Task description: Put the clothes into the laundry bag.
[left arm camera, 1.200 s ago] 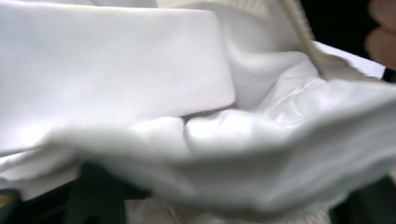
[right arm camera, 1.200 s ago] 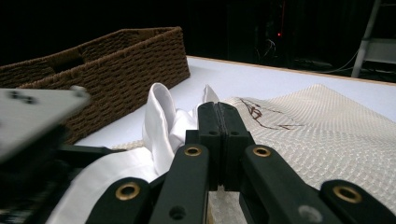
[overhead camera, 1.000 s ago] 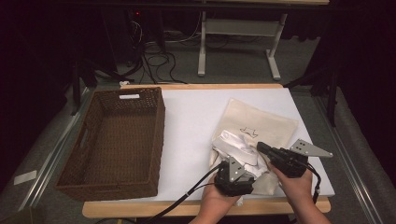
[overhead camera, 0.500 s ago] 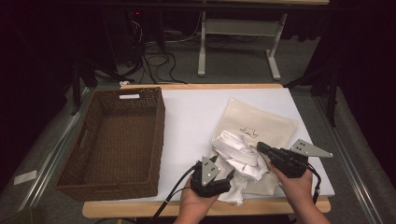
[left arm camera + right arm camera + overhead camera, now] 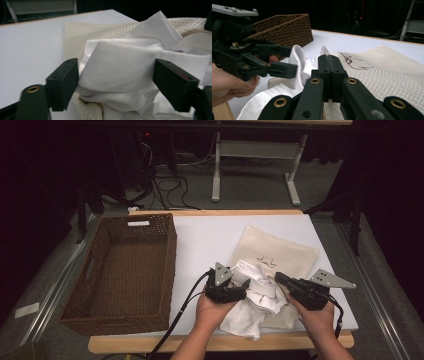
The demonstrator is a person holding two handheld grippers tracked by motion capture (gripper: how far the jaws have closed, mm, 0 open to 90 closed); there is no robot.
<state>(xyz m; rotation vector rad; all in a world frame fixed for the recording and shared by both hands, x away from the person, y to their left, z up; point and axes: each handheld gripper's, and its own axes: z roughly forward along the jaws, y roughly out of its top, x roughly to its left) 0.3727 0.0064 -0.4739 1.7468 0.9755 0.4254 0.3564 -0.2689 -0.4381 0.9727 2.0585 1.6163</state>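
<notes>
A: Left tongs (image 5: pixel 117 82)?
B: Spread wide, jaws flanking a fold of the white garment (image 5: pixel 130 67), one jaw at its edge, the other just beside it.
A: Right tongs (image 5: pixel 329 72)?
B: Pressed together, nothing visible between the jaws; they point toward the garment from its right.
A: The garment itself?
B: White cloth (image 5: pixel 252 297), crumpled, hemmed, lying partly on a cream mesh bag (image 5: pixel 280 252) that bears a small dark mark.
A: Surroundings, relative to the garment?
B: The bag extends behind and right of it. The white bench (image 5: pixel 205 240) lies bare to its left. Farther left stands a brown wicker basket (image 5: pixel 97 270), well apart.
</notes>
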